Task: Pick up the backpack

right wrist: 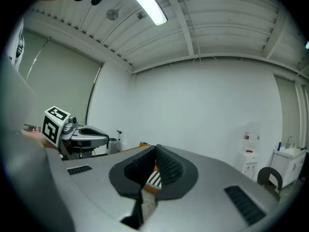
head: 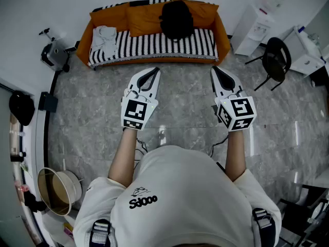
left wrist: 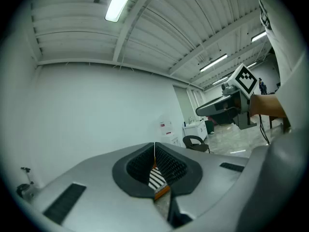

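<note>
A bin (head: 58, 190) stands near left. The left gripper (head: 153, 71) and right gripper (head: 215, 70) are both pinched shut and empty, over open floor (head: 92, 112). A chair (head: 275, 59) stands right. Well ahead, the backpack (head: 176, 18) sits on the sofa (head: 154, 45) by the wall.

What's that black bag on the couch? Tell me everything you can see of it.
The backpack is black, rounded and soft-looking, probably fabric; straps and zips are too small to make out. It stands upright a little right of the middle of the orange sofa, its base on the striped cover, its back against the orange cushions. Nothing else touches it.
</note>
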`<action>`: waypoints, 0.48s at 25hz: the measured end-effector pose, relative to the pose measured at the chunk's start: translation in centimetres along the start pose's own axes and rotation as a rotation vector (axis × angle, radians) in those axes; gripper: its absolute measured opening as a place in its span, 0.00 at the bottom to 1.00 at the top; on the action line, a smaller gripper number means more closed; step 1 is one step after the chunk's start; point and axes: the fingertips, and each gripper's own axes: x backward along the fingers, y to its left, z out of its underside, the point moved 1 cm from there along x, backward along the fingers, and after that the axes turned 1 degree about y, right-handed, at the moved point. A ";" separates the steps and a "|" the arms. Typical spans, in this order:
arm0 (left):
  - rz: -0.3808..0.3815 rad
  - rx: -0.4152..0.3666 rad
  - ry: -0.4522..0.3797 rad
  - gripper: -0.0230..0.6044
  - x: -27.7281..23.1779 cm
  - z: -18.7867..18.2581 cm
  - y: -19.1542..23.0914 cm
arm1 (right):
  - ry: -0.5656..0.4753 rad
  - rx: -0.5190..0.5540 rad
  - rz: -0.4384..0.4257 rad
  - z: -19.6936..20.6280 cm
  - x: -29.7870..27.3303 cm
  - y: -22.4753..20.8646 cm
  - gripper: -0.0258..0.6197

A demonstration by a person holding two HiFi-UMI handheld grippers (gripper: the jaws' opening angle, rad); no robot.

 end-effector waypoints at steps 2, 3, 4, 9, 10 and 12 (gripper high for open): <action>0.001 -0.007 -0.001 0.08 -0.2 -0.1 0.0 | -0.001 0.001 0.001 0.0 -0.1 -0.2 0.09; 0.001 -0.008 -0.002 0.08 -0.3 -0.1 0.0 | -0.002 0.000 0.002 0.0 -0.2 -0.3 0.09; 0.001 -0.006 -0.003 0.08 -0.4 -0.2 0.0 | -0.002 -0.003 0.002 0.0 -0.3 -0.4 0.09; 0.005 0.009 -0.012 0.08 -0.5 -0.3 0.1 | -0.004 -0.057 0.008 0.3 -0.5 -0.8 0.09; 0.006 0.008 -0.015 0.08 -0.5 -0.3 0.1 | -0.004 -0.067 0.009 0.4 -0.6 -1.0 0.09; 0.009 0.008 -0.018 0.08 -0.5 -0.3 0.1 | -0.003 -0.076 0.011 0.5 -0.6 -1.0 0.09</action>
